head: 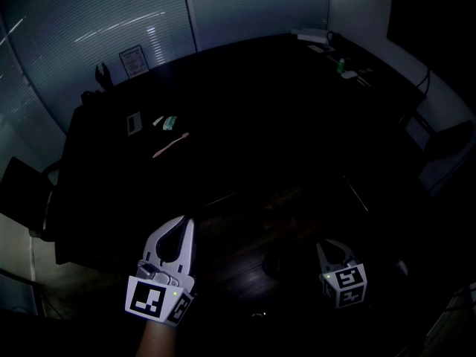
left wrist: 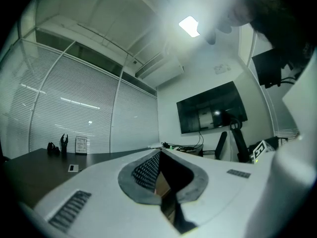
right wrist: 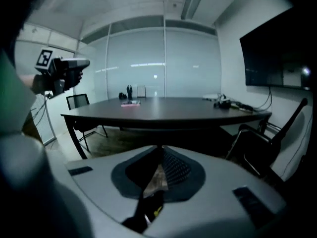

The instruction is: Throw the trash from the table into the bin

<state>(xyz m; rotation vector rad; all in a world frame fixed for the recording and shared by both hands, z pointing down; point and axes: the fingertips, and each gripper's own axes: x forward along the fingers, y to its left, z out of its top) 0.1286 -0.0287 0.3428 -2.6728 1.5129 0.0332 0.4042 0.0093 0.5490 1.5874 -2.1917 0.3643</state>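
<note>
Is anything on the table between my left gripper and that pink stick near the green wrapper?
Nothing visible does. The table between the left gripper and the pink stick looks bare, though that stretch is very dark. The green wrapper lies beyond the stick, not in the path.

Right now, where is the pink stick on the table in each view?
Head view: pink stick, upper left on the table.
Left gripper view: not visible.
Right gripper view: the stick, on the table's far end, left of centre.
Shared landmark: black figurine by the glass wall, in all three.
</note>
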